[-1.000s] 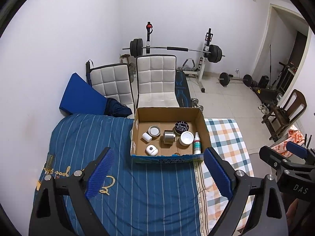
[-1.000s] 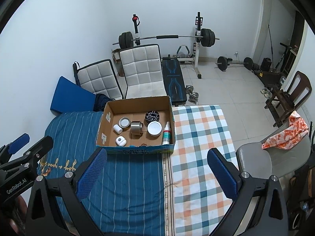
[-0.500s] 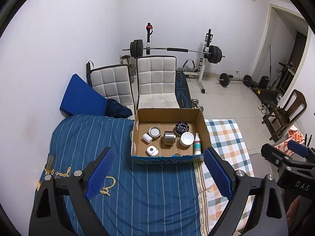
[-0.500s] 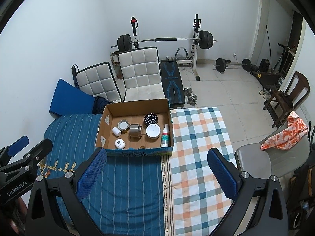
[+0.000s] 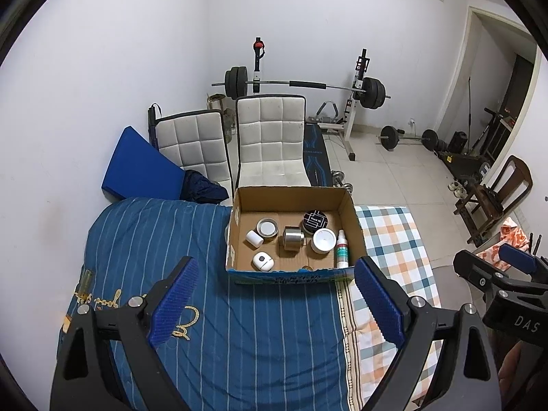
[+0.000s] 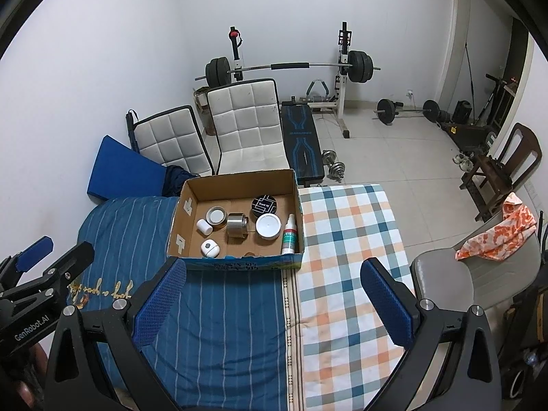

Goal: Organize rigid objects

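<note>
An open cardboard box (image 5: 349, 212) (image 6: 236, 175) sits on the bed. Inside lie a steel cylinder (image 5: 293, 238) (image 6: 237, 225), a black round tin (image 5: 314, 221) (image 6: 264, 205), a white-lidded jar (image 5: 324, 240) (image 6: 268, 226), an open tin (image 5: 267, 228), a small white bottle (image 5: 254, 238), a white rounded case (image 5: 262, 261) (image 6: 209, 248) and a spray bottle (image 5: 341, 248) (image 6: 289, 235). My left gripper (image 5: 274, 303) is open and empty, high above the blue striped cover in front of the box. My right gripper (image 6: 272, 303) is open and empty, also well back from the box.
The bed has a blue striped cover (image 5: 219, 315) on the left and a checked blanket (image 6: 349, 239) on the right. Two white chairs (image 5: 270, 144), a blue cushion (image 5: 137, 167) and a barbell rack (image 5: 301, 85) stand behind the bed. A grey chair (image 6: 441, 277) is at the right.
Both grippers have lifted and drawn back slightly, so the box sits a little farther away in both views. Their jaws stay open. The objects in the box have not moved.
</note>
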